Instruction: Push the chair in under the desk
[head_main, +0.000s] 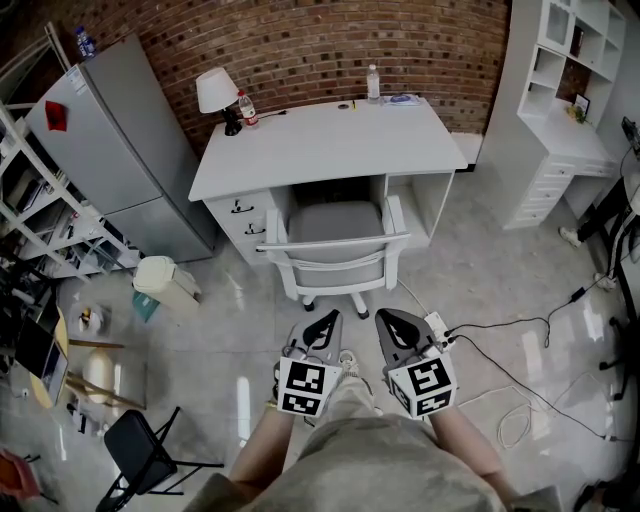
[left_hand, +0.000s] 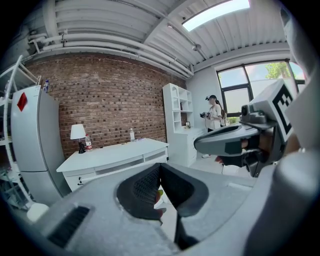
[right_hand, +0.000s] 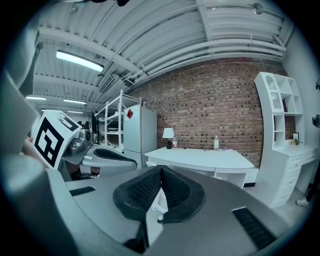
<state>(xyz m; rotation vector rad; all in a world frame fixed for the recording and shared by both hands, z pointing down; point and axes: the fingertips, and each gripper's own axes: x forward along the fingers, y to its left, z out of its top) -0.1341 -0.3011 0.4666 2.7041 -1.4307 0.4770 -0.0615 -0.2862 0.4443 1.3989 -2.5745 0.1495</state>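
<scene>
Chair (head_main: 335, 225) sitting partway under desk (head_main: 330, 145), backrest (head_main: 336, 268) sticking out. Left gripper (head_main: 326, 318) and right gripper (head_main: 388, 318) both hanging closed, empty, well apart from it. Risk: off-centre shove swivelling casters (head_main: 308, 301), armrest (head_main: 274, 236) catching drawer unit (head_main: 240, 215).

Floor (head_main: 225, 335) before the chair (head_main: 335, 262) back lies open. The chair occupies the desk (head_main: 320, 140) kneehole. Power strip (head_main: 436, 325) and cable (head_main: 500, 324) lie right of that approach; bin (head_main: 165, 283) stands left.
</scene>
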